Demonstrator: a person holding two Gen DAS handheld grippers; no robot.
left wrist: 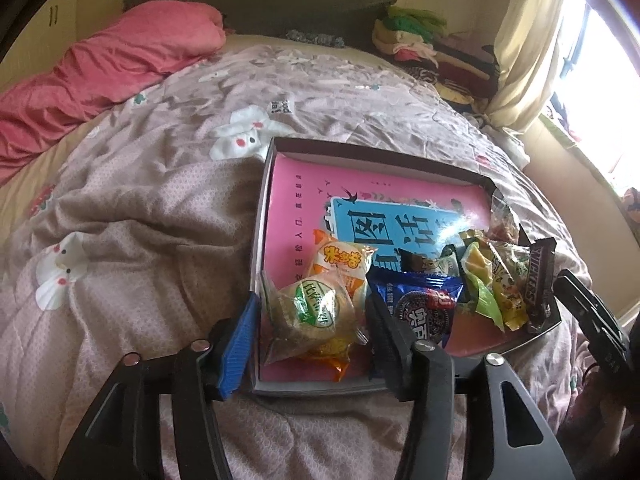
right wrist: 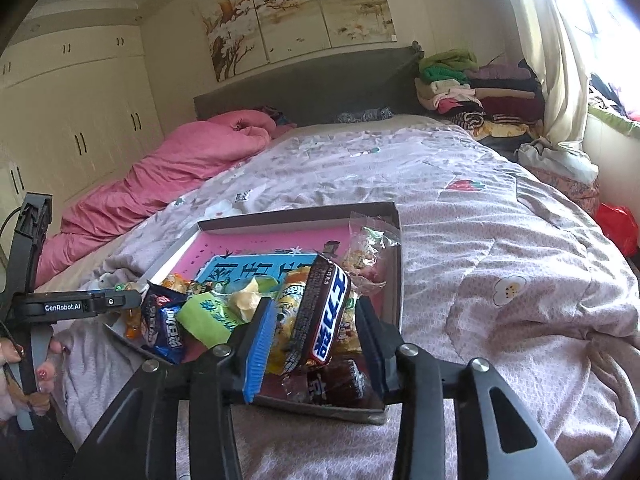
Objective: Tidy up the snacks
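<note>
- Snacks lie heaped in the near end of a shallow box (left wrist: 276, 148) with a pink printed sheet lining its floor; the box sits on a quilt (left wrist: 140, 208).
- Seen in the pile: a Snickers bar (right wrist: 326, 312), a blue Oreo pack (left wrist: 424, 304), green and yellow sachets (left wrist: 486, 284), a round cake in clear wrap (left wrist: 316, 312), an orange-print pack (left wrist: 340, 264), a clear sweet bag (right wrist: 366, 248) at the far right wall.
- Left gripper (left wrist: 310, 344): fingers spread, released, straddling the round cake from above; no contact evident.
- Right gripper (right wrist: 316, 340): fingers spread wide, the Snickers bar lying between them, propped on other packs; nothing clamped.
- Step, as judged: all visible snacks are inside the box, but piled at one end. This fits either a heap awaiting sorting or a collection into the box about complete; cannot settle which.
- Any pick here calls for closing on one wrapper only; the packs overlap and look slippery.
- Surface: soft, rumpled quilt, so the box may tilt under pressure.
- Room: bedroom; pink duvet (right wrist: 168, 168) on the far side, dark headboard (right wrist: 304, 88), folded clothes (right wrist: 460, 88), curtain (right wrist: 552, 60) by a bright window, wardrobes (right wrist: 72, 120), wall paintings (right wrist: 296, 12).
</note>
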